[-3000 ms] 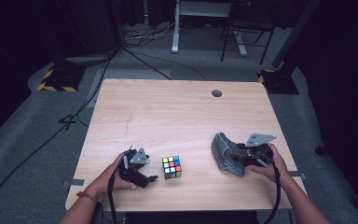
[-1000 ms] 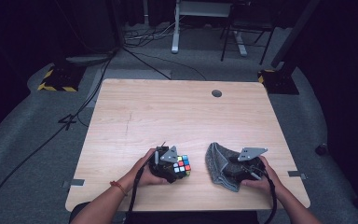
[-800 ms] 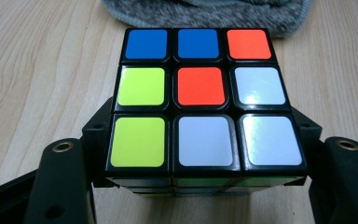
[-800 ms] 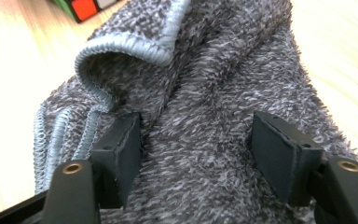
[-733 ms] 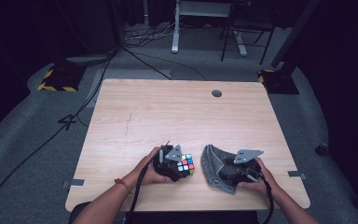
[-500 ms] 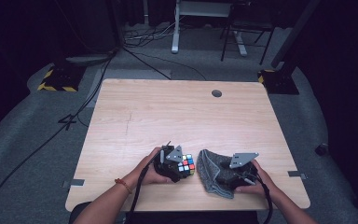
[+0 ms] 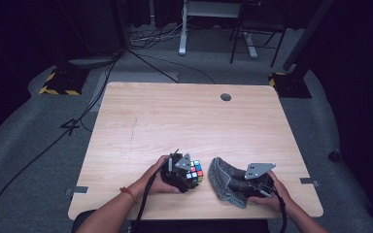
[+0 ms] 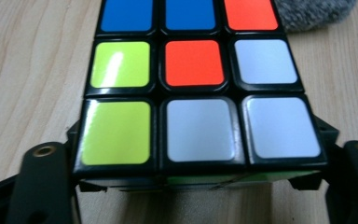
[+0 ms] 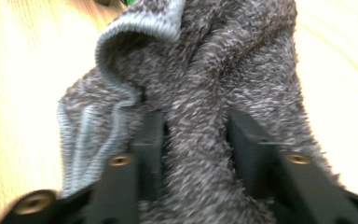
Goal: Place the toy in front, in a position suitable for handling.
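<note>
Resting near the front edge of the wooden tabletop [image 7: 175, 121], slightly left of its middle, the Rubik's cube [image 7: 194, 172] sits between the jaws of the left gripper [image 7: 183, 174]; those jaws have just been opening, and in the left gripper view the cube [image 8: 200, 88] fills the gap between them, though whether the pads press on its sides cannot be told. Its upper face shows blue, orange, yellow and white stickers with no writing or logo. Just right of the cube lies a grey fuzzy sock [image 7: 226, 180], its ribbed cuff [image 9: 135, 25] paler than the rest. The right gripper [image 7: 245, 184] has just been closing, and its jaws pinch a thick fold of the sock [image 9: 196, 121]. A round cable hole [image 7: 226, 97] sits near the far edge of the tabletop. Grey carpet [image 7: 39, 160] surrounds the table, with black cables [image 7: 150, 39], yellow-and-black striped blocks [image 7: 58, 82] and white desk legs [image 7: 182, 29] in the dark room beyond.
</note>
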Action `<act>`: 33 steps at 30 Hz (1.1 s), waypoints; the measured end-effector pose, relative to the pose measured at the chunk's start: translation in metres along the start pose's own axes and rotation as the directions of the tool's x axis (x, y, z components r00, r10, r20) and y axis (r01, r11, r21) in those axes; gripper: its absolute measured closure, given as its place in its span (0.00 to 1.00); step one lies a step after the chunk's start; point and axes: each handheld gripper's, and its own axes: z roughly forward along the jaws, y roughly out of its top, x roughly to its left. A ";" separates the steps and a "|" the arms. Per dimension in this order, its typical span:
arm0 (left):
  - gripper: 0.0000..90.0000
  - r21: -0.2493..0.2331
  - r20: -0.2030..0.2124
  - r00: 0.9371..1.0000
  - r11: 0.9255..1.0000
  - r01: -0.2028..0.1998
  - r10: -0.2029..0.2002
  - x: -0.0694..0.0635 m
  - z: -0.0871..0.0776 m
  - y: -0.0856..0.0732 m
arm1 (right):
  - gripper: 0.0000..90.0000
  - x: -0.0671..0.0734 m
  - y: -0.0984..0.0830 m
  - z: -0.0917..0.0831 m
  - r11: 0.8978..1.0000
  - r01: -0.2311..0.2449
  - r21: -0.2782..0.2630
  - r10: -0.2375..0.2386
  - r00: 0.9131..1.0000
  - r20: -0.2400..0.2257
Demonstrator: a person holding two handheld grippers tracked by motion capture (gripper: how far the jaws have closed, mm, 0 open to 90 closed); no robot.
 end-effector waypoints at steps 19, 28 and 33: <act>0.37 -0.040 0.003 0.999 0.998 -0.041 0.041 -0.007 -0.017 0.007 | 0.88 -0.025 -0.006 -0.013 0.997 -0.036 -0.065 0.040 0.998 0.051; 0.37 -0.047 -0.022 0.998 0.997 -0.057 0.056 -0.007 -0.027 0.011 | 0.88 -0.031 0.003 -0.019 0.993 -0.029 -0.113 0.037 0.997 0.068; 0.37 -0.045 -0.017 0.998 0.997 -0.064 0.064 -0.009 -0.026 0.015 | 0.88 -0.033 0.006 -0.024 0.990 -0.022 -0.138 0.033 0.996 0.078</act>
